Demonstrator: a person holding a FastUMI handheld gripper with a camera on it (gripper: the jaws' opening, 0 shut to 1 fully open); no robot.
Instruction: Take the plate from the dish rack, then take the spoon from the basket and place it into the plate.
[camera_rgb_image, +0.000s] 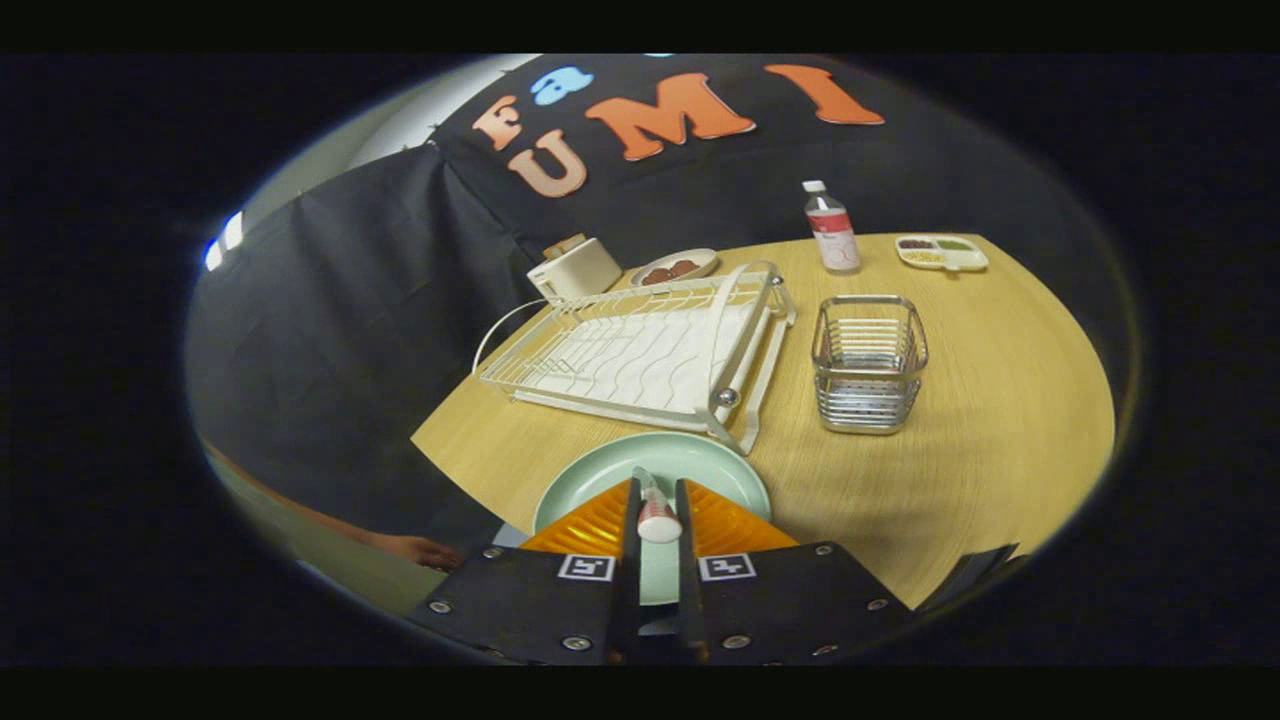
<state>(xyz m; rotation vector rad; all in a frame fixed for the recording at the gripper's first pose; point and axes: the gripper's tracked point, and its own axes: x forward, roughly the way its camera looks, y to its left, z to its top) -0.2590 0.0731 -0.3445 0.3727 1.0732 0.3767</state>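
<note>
The tongs (657, 500) were clamped on the spoon (655, 512), both fingers pressing its handle, right above the green plate (610, 470) lying on the near edge of the tabletop (1000, 440). Just beyond the plate sat the white dish rack (640, 350), with the wire basket (868, 362) to its right.

Spoon (656, 512) held above plate (655, 470)
Pale green plate flat before white dish rack (640, 350); empty wire basket (868, 362) beside rack.
</note>
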